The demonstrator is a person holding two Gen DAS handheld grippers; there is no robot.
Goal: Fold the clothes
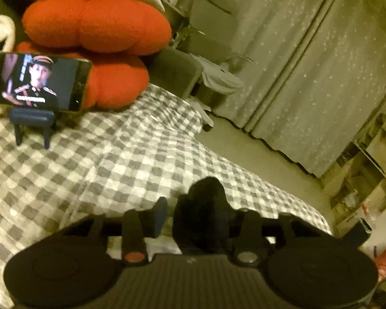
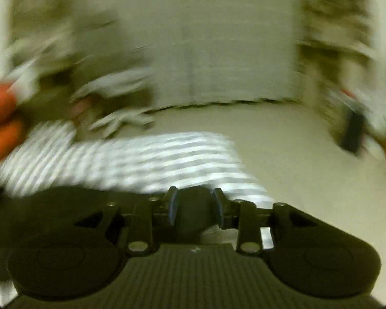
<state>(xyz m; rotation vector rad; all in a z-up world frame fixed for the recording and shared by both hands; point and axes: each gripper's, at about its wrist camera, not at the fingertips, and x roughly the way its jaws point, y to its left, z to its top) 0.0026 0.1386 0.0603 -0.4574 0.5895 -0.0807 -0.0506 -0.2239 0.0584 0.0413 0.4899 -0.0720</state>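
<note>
In the left wrist view a bunch of black garment (image 1: 205, 200) rises between the fingers of my left gripper (image 1: 202, 213) over the grey-and-white checked bedsheet (image 1: 115, 167). The left fingertip (image 1: 161, 211) stands apart from the cloth with a gap showing, and the right finger is hidden behind the cloth. The right wrist view is blurred. There my right gripper (image 2: 195, 202) hovers low over the sheet (image 2: 115, 159), its blue pads (image 2: 172, 206) a little apart with dark cloth between them. More of the black garment (image 2: 64, 206) spreads to the left.
Two red cushions (image 1: 95, 23) and a phone on a small stand (image 1: 38, 82) sit at the bed's far left. The bed edge drops to pale floor (image 1: 244, 141) on the right. A pale curtain (image 1: 308, 64) and cluttered shelves (image 1: 373, 167) stand beyond.
</note>
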